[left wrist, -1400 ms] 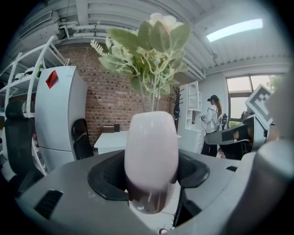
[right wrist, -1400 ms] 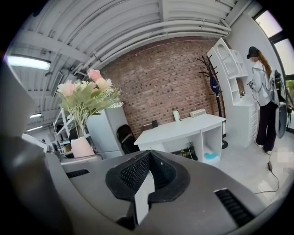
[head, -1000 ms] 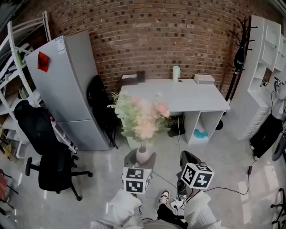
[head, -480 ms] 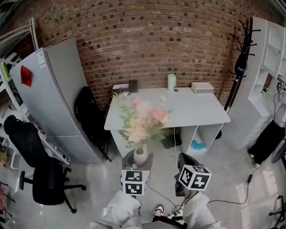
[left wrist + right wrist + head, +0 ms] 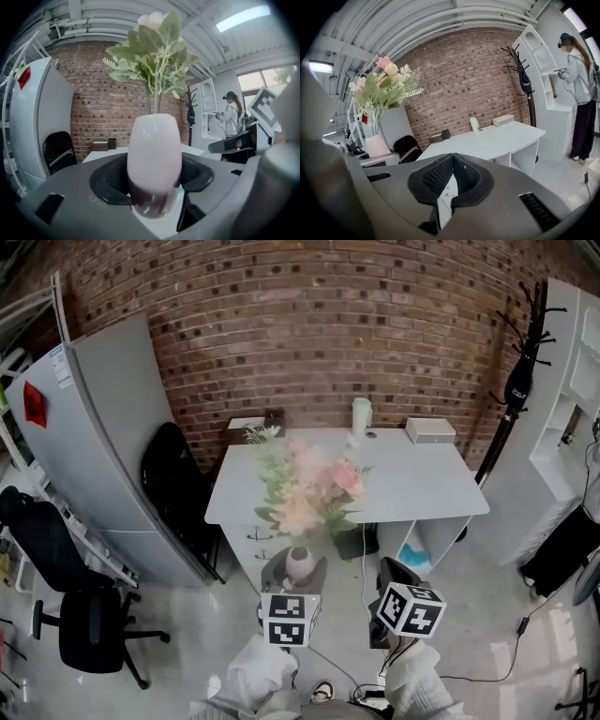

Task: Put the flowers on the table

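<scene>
There are two grippers: the left gripper [image 5: 298, 574] and the right gripper [image 5: 447, 182]. Each carries one cube with markers, so there are two, the left marker cube [image 5: 290, 620] and the right marker cube [image 5: 411, 607]. There is one white vase [image 5: 300, 562] with one bunch of flowers [image 5: 309, 488]. There is one white table [image 5: 412, 484], and four things are on it: one pale green cup [image 5: 361, 415], one white box [image 5: 429, 431], one brown box [image 5: 246, 425] and one small dark object [image 5: 274, 418]. There is one grey refrigerator [image 5: 103, 446]. I count two black chairs with certainty: one folding chair [image 5: 173, 484] and one office chair [image 5: 89, 629]. There is also one coat rack [image 5: 520, 381], one white shelf unit [image 5: 572, 409] and one person [image 5: 581, 93].
</scene>
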